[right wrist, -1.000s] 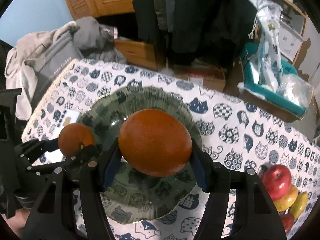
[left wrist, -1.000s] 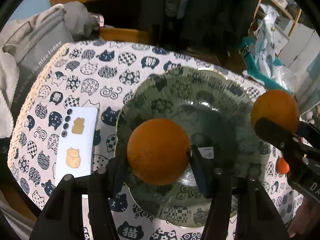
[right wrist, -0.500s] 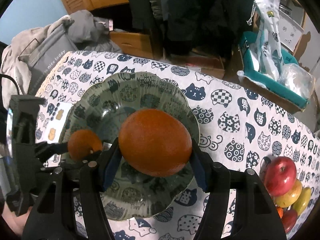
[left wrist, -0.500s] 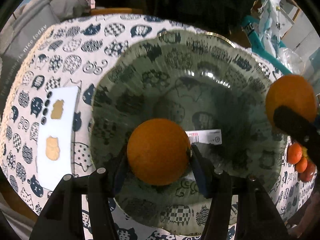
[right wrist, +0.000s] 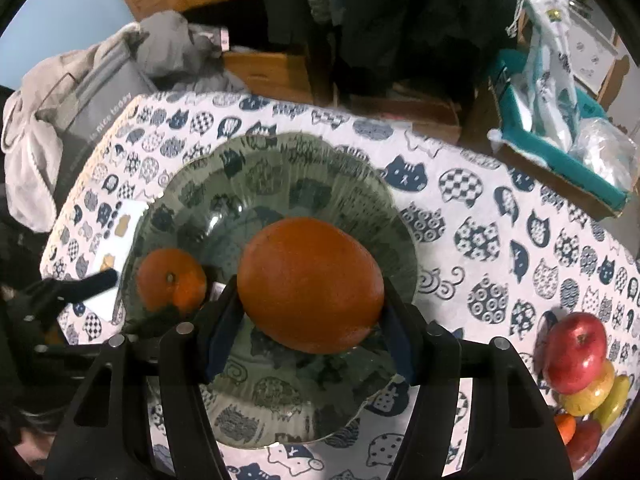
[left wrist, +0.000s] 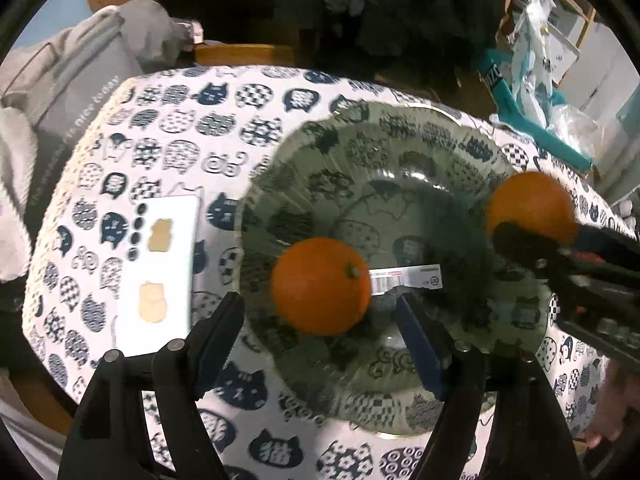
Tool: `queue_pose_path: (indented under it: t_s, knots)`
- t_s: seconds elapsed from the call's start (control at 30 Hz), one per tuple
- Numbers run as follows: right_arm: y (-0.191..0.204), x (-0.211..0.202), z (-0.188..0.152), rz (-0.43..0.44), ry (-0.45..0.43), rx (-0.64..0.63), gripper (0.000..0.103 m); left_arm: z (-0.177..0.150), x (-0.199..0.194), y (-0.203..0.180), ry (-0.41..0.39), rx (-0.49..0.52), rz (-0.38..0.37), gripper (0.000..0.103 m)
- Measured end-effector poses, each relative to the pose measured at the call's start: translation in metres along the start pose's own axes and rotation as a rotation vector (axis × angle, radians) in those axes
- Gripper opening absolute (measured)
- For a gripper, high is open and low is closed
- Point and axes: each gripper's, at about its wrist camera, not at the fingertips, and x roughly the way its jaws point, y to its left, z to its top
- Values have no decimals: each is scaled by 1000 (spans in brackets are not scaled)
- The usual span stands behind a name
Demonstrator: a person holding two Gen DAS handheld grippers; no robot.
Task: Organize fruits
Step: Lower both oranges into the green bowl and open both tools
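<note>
A small orange (left wrist: 320, 285) lies in the green glass plate (left wrist: 400, 152), free between the spread fingers of my open left gripper (left wrist: 320, 336). It also shows in the right wrist view (right wrist: 171, 282). My right gripper (right wrist: 308, 320) is shut on a larger orange (right wrist: 310, 289) and holds it over the plate (right wrist: 280, 160). That orange also shows in the left wrist view (left wrist: 528, 208), at the plate's right side.
The table has a cat-print cloth (left wrist: 168, 128). A white phone (left wrist: 160, 268) lies left of the plate. A pile of apples and other fruit (right wrist: 580, 368) sits at the right. A grey bag (right wrist: 88, 104) is beyond the table's left edge.
My left gripper has opened and let go of the small orange, which now rests in the plate. The left gripper has drawn back. The right gripper still holds its orange.
</note>
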Motion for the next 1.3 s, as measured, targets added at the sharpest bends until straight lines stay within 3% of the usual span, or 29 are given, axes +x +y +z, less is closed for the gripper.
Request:
queue_pose_path:
  t_s: [0.33,0.5,0.8,0.93,1.13,1.3]
  knots:
    - [26,30,-13,-6,112,-95,65,-3,-19,28,-16,-89,-1,79]
    - [33,43,-19,-4,166,-121,66,-4,-26,27,-36,-73,19,79]
    - [34,45,-22,2,188,-123,67,-4,-34,33,-45,-81,35,79]
    - [38,26,-15,34,116,-125,77,-2,-42,32,-64,-86,28,79]
    - [31,-21,-2,20,7,-89,77,1,-61,28,-104,-90,2,79]
    - [16,-66,2,-40,-99,-52,77,4,-79,18,-138,-86,-32,79]
